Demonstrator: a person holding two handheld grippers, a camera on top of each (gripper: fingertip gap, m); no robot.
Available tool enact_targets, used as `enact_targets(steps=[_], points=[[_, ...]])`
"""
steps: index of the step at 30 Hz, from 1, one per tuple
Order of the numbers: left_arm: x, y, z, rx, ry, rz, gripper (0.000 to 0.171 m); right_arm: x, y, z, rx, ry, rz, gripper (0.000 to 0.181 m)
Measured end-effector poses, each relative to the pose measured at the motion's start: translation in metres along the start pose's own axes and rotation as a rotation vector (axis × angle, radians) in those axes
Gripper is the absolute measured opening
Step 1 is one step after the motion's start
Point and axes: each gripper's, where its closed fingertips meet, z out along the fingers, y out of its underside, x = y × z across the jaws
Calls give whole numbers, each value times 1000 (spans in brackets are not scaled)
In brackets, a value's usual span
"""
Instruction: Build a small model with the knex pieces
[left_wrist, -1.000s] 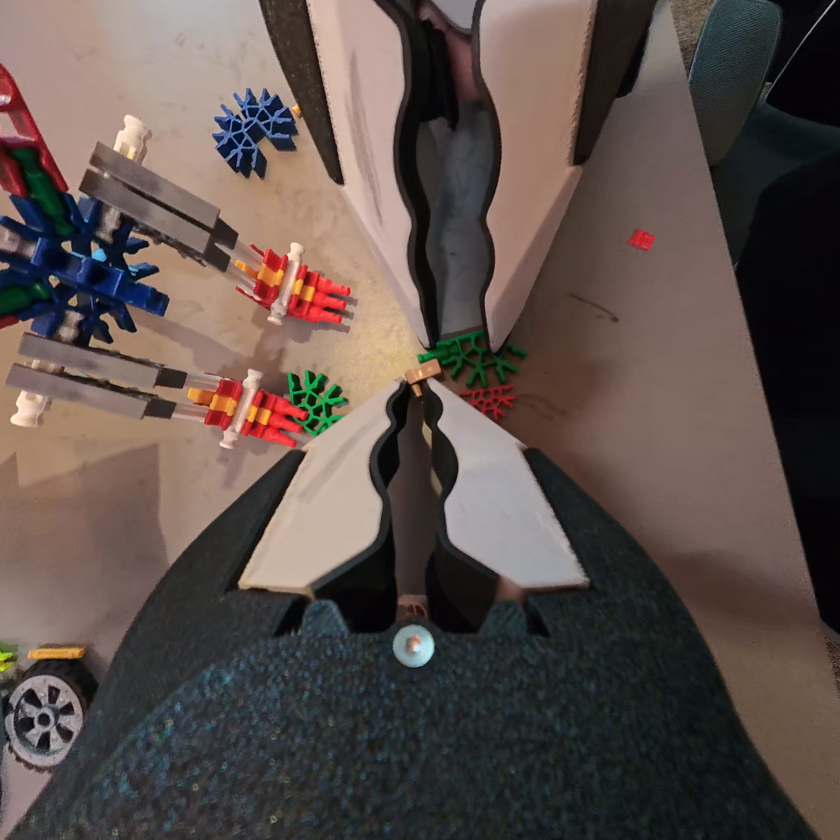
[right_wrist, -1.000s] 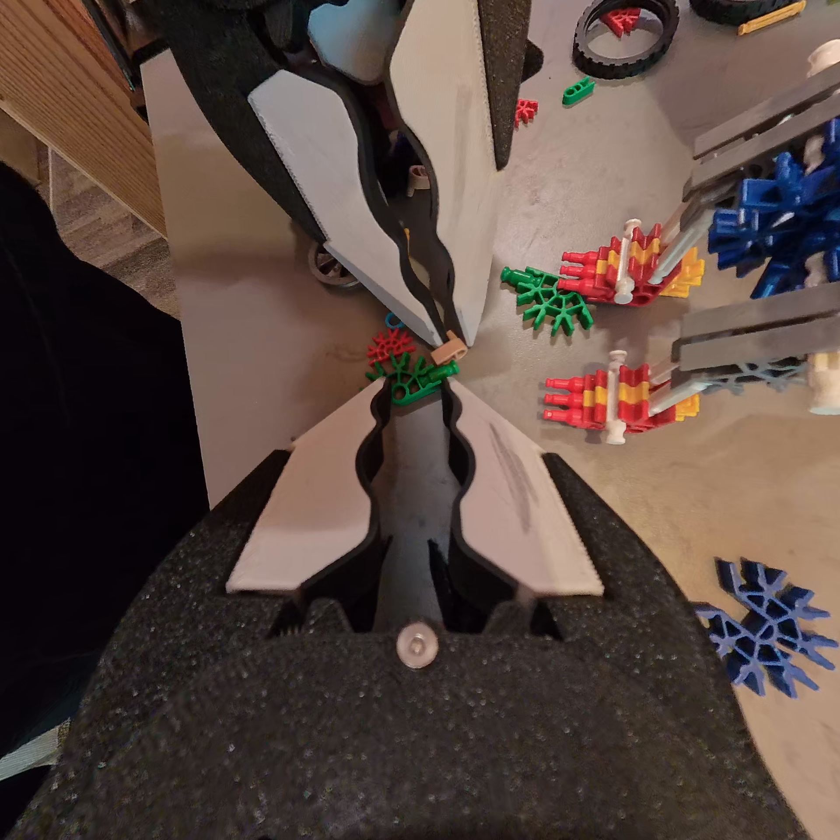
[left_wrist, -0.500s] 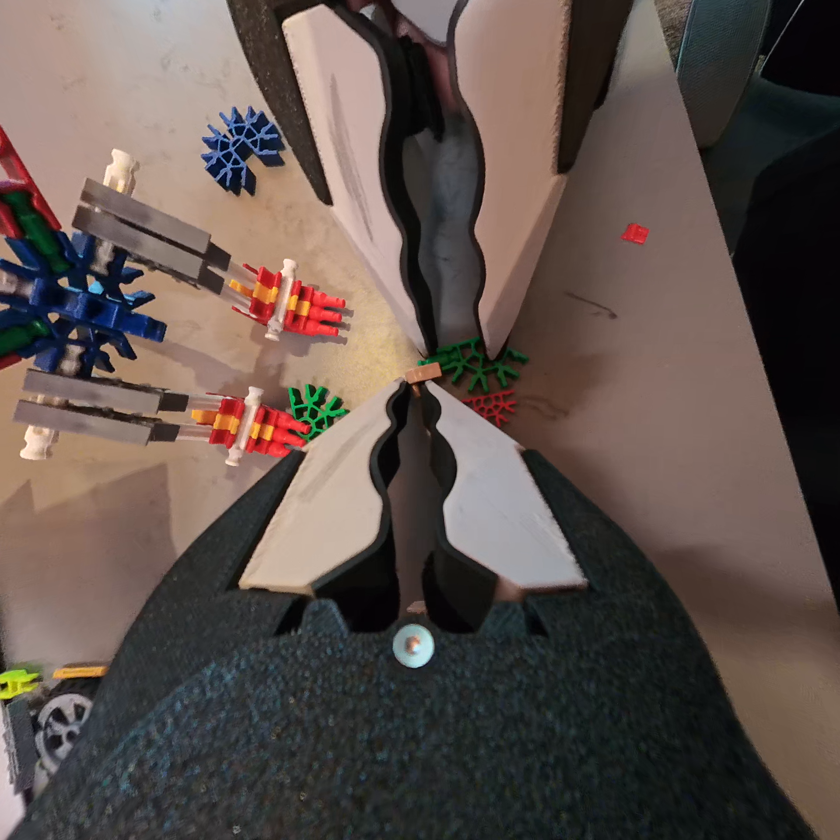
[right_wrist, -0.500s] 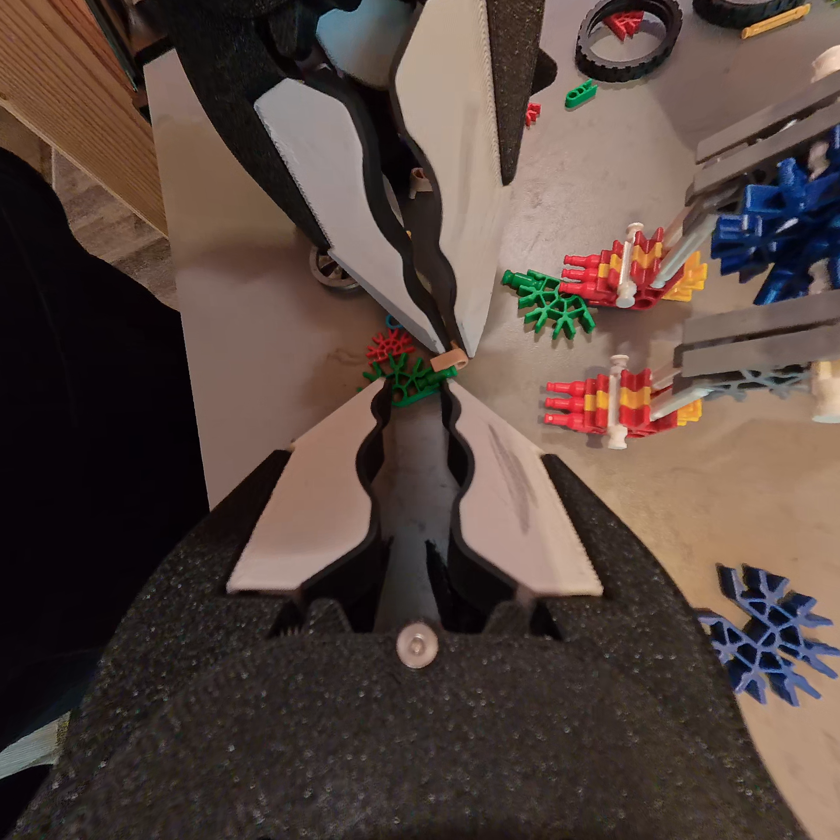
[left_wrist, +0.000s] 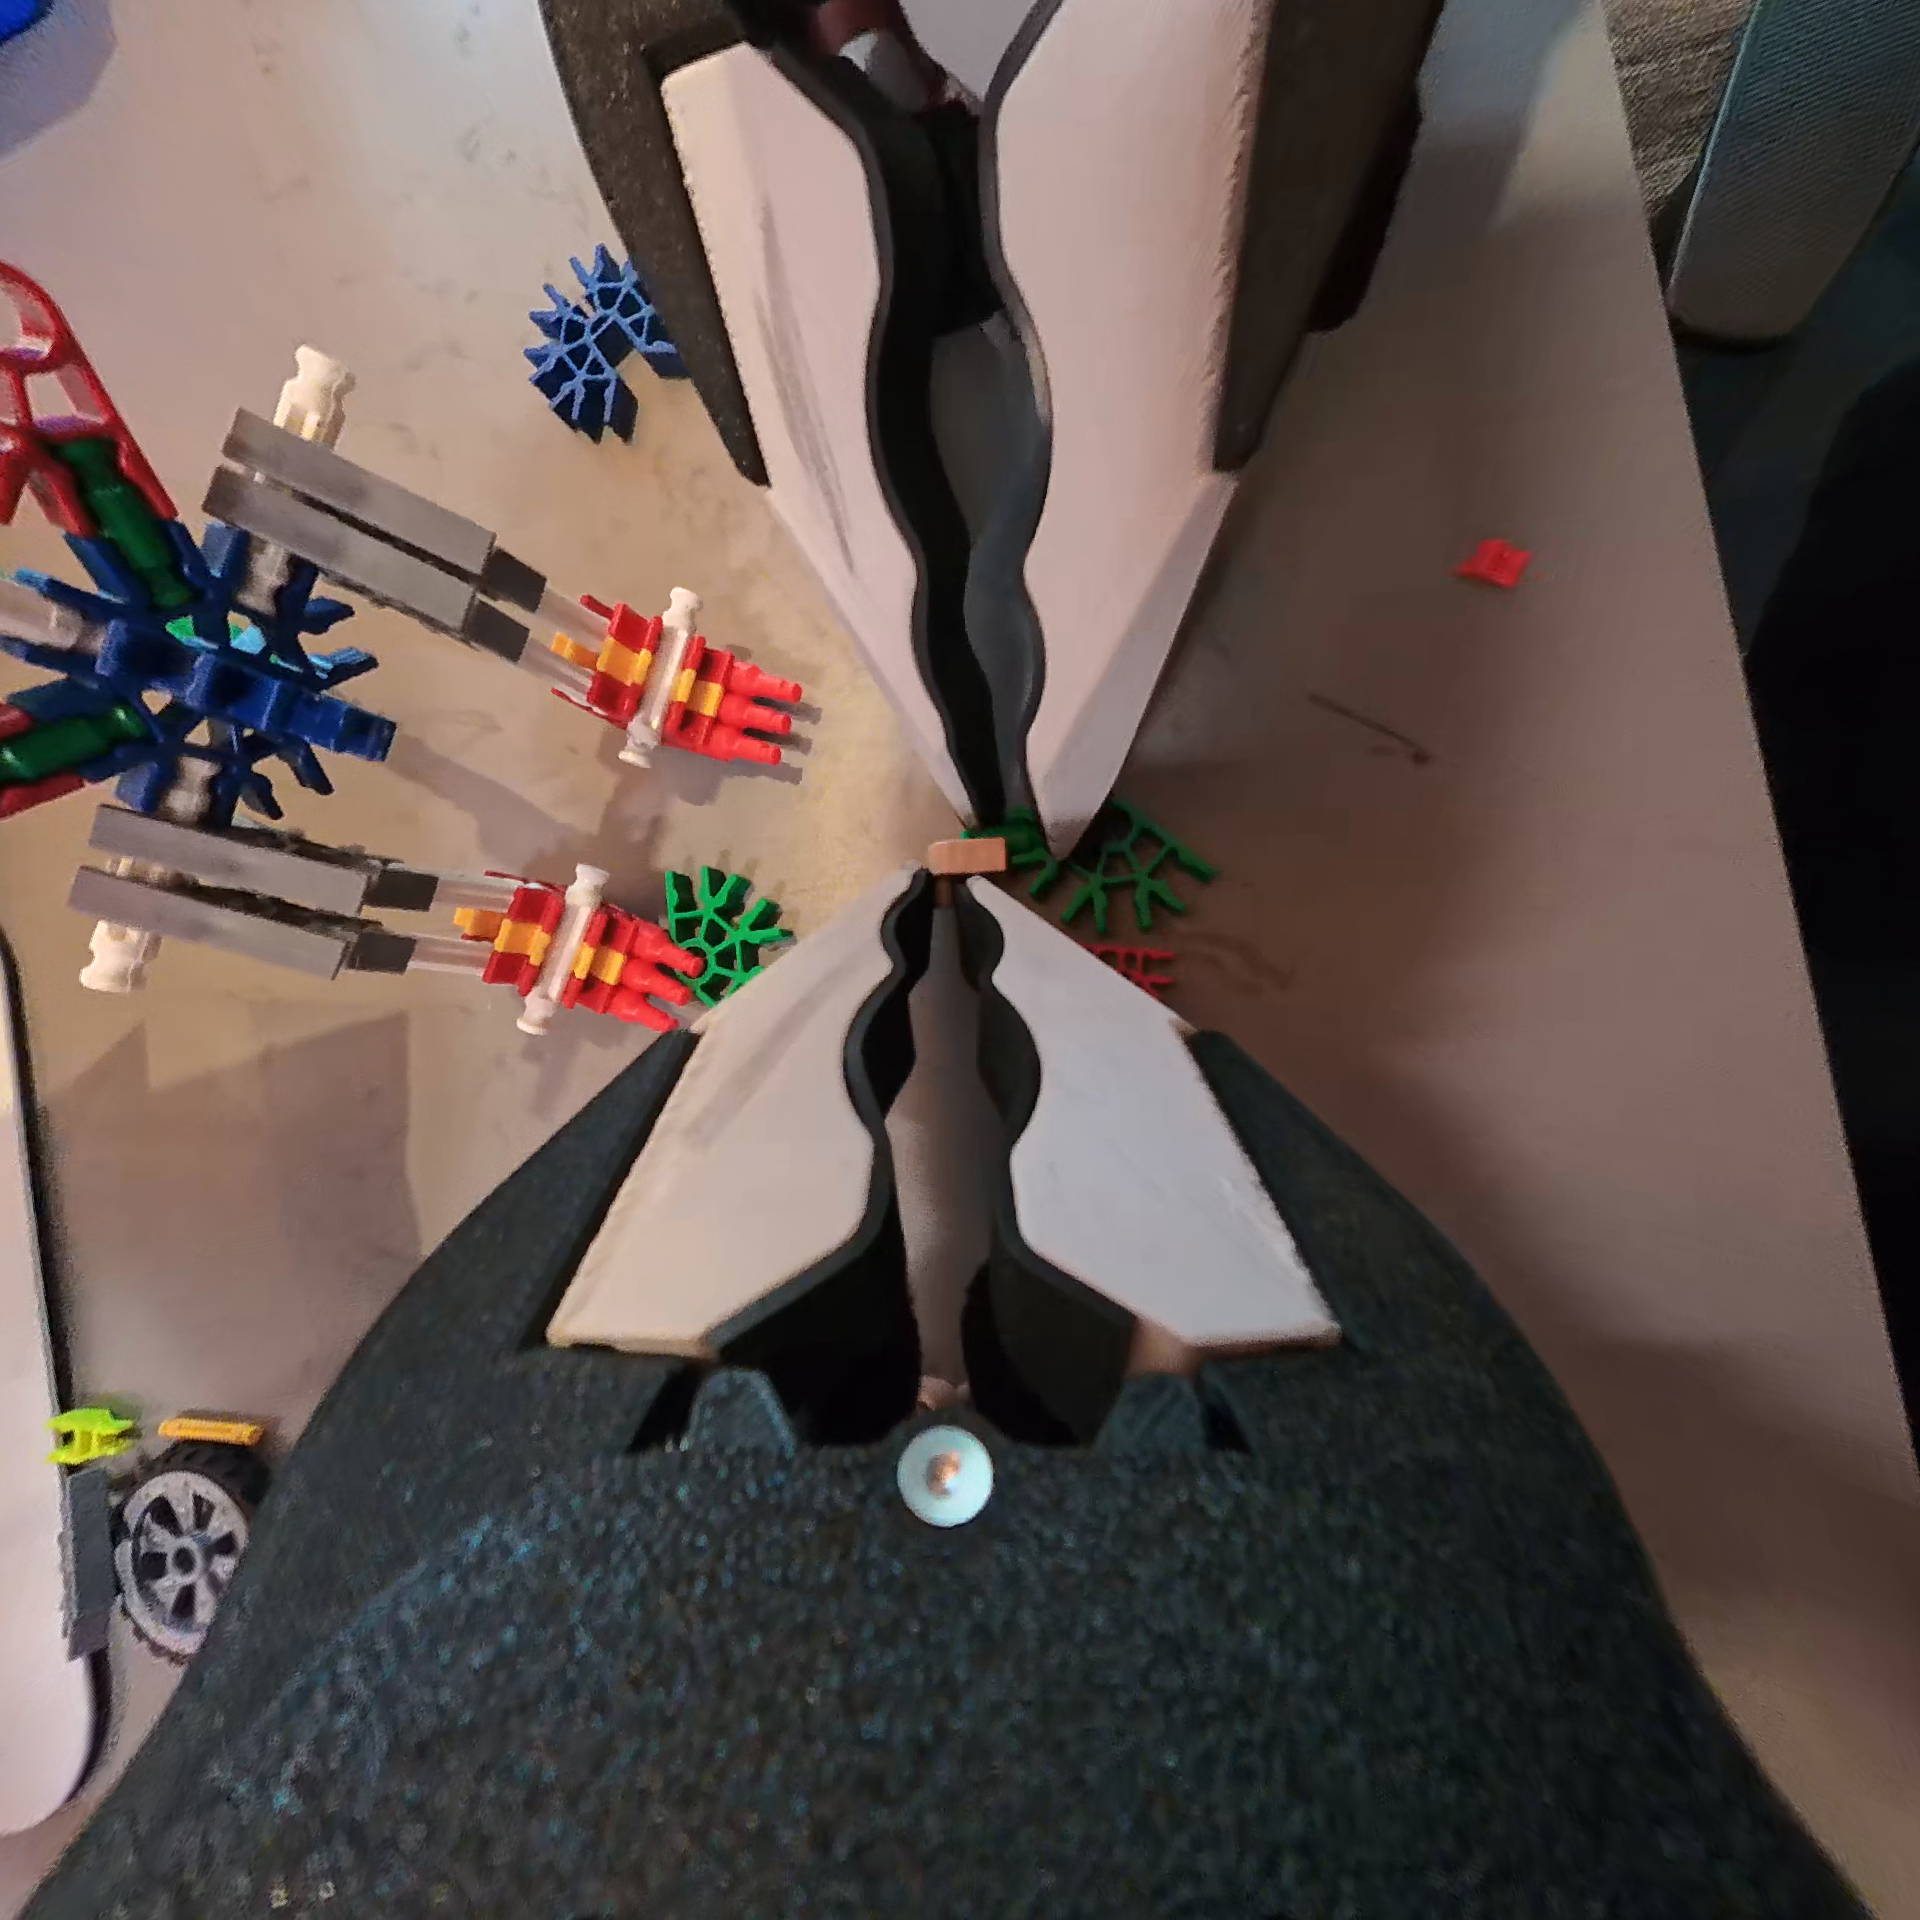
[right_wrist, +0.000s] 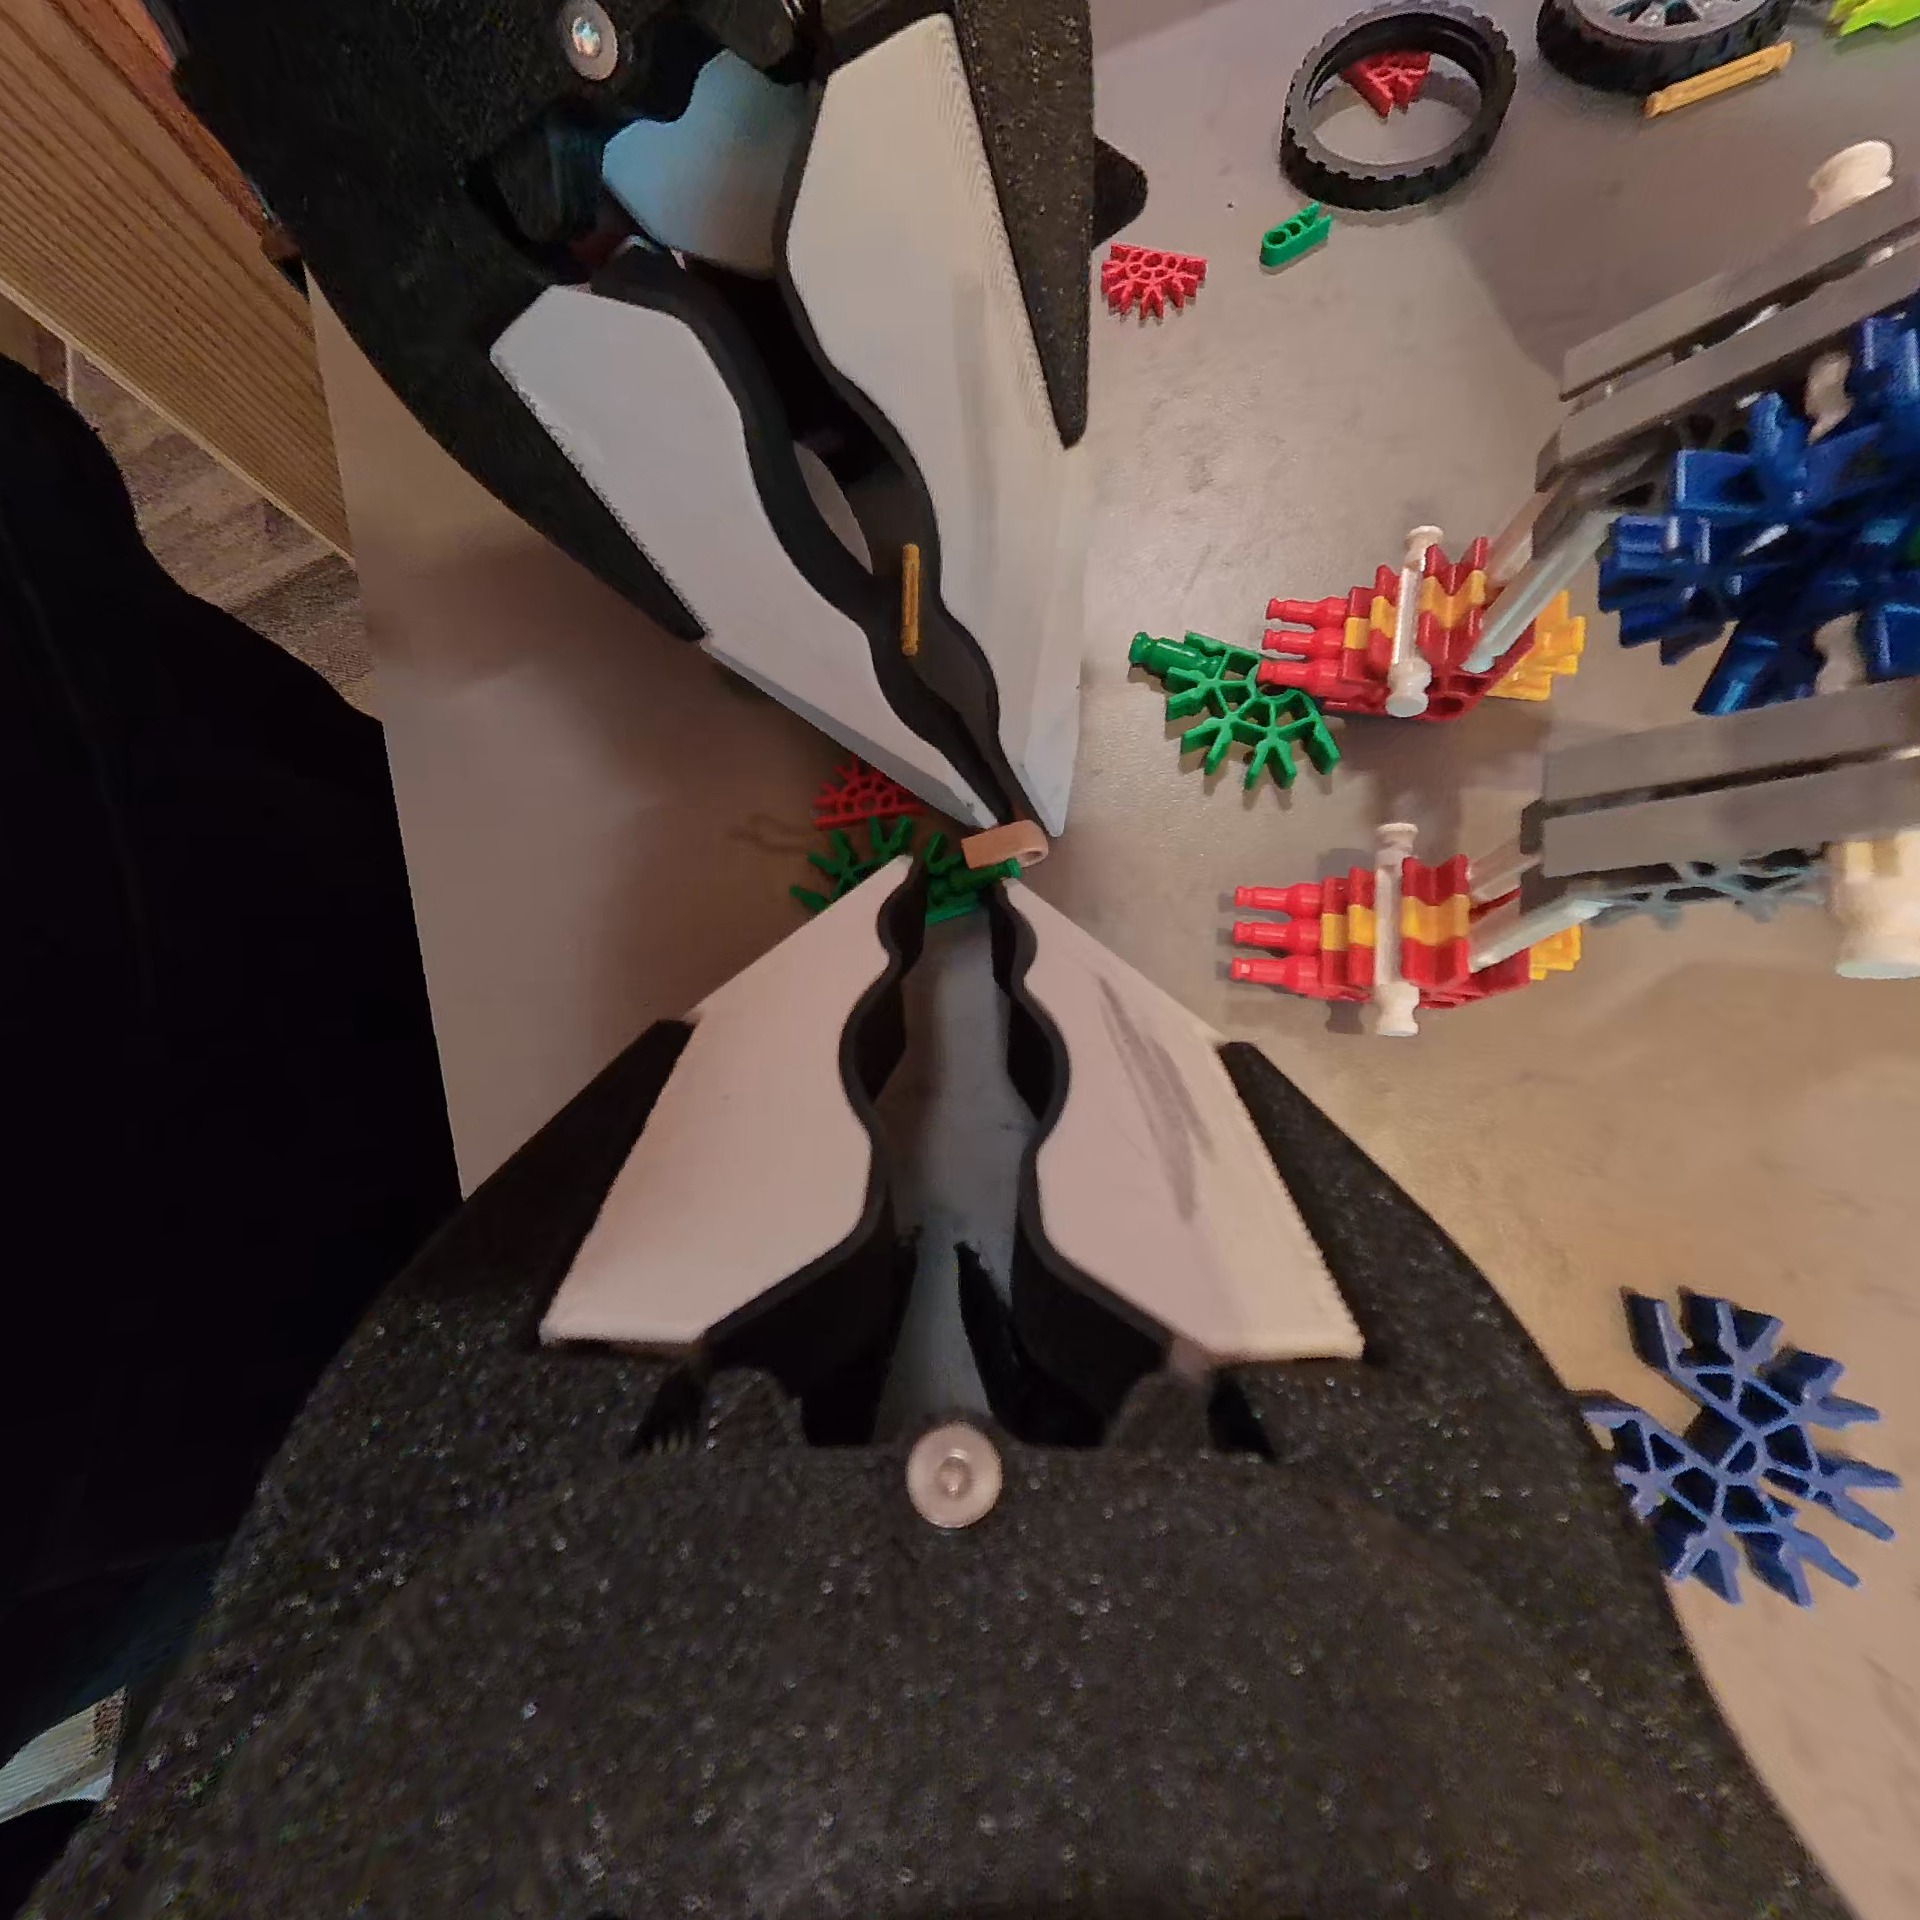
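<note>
- Two grippers meet tip to tip near one edge of the table (left_wrist: 1434, 935), and we hold one in each hand.
- Our left gripper (left_wrist: 943, 891) has its fingers drawn almost together at the tips and pinches a small tan piece (left_wrist: 966, 856), which sticks out crosswise.
- Our right gripper (right_wrist: 956, 894) is likewise nearly closed, its tips clamped on a green snowflake connector (left_wrist: 1127, 868); in the right wrist view the same connector (right_wrist: 951, 883) sits between its tips.
- We see the tan piece (right_wrist: 1003, 844) touching that green connector, right where both pairs of tips converge.
- Just beside them, toward the table edge, lies a small red fan-shaped connector (right_wrist: 862, 798).
- Farther in from the edge sits a toy model (left_wrist: 312, 707) with grey bars, a blue hub and two red-and-yellow ends; a second green connector (left_wrist: 722, 935) touches one of those ends.
- A loose blue snowflake connector (right_wrist: 1745, 1455) lies apart from the model, well clear of both grippers.
- A black tyre ring (right_wrist: 1397, 104) rests at the far side of the table, with a spoked wheel (left_wrist: 182, 1548) near our left gripper's body.
- A tiny red bit (left_wrist: 1494, 563) lies alone close to the table edge.
</note>
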Motion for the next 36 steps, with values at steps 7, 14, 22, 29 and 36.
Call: enact_targets(steps=[7,14,22,29,36], points=[[0,-1,0,-24,-55,-4,0,0,0,0,2,21,-21,10],[0,-1,0,-43,-128,-13,0,0,-1,1,5,62,-47,7],[-3,-2,1,-59,-173,-16,0,1,-1,1,8,99,-64,5],[-4,-3,2,-47,-237,-23,0,1,-1,2,7,167,-122,2],[-5,-3,2,-32,-311,-39,0,1,-1,3,4,241,-142,2]])
